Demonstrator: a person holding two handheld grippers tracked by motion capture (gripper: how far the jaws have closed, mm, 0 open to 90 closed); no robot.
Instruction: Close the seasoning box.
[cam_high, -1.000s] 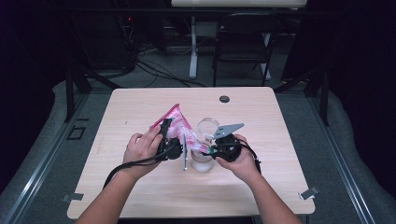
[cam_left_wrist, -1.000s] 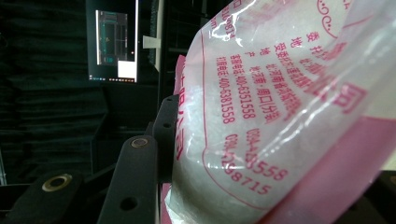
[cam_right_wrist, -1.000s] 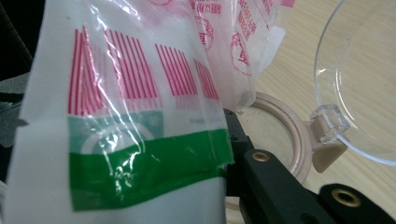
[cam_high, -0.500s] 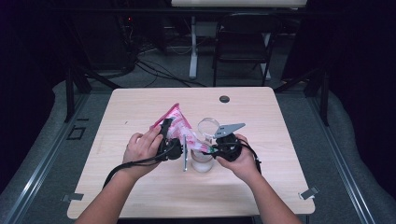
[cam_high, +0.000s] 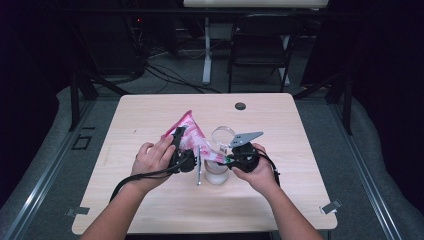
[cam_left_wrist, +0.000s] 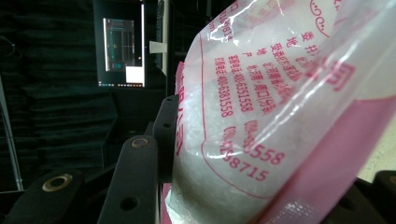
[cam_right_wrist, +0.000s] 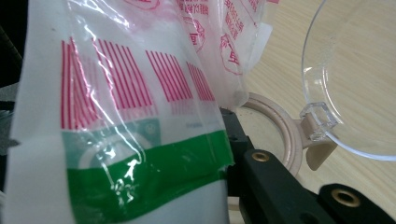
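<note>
Both grippers have hold of the pink bag (cam_high: 192, 137): left gripper (cam_high: 181, 150) is about half closed around its fat lower part, right gripper (cam_high: 226, 159) is pinched tight on a thin edge of it. It's tilted over a clear jar (cam_high: 217, 170) with its round lid (cam_high: 223, 135) flipped up, mid-table. Table (cam_high: 280, 125) is pale wood, dark room behind with a folding chair (cam_high: 260, 47). Bag's crinkly plastic holding white grains. Loads of bare tabletop all round.
</note>
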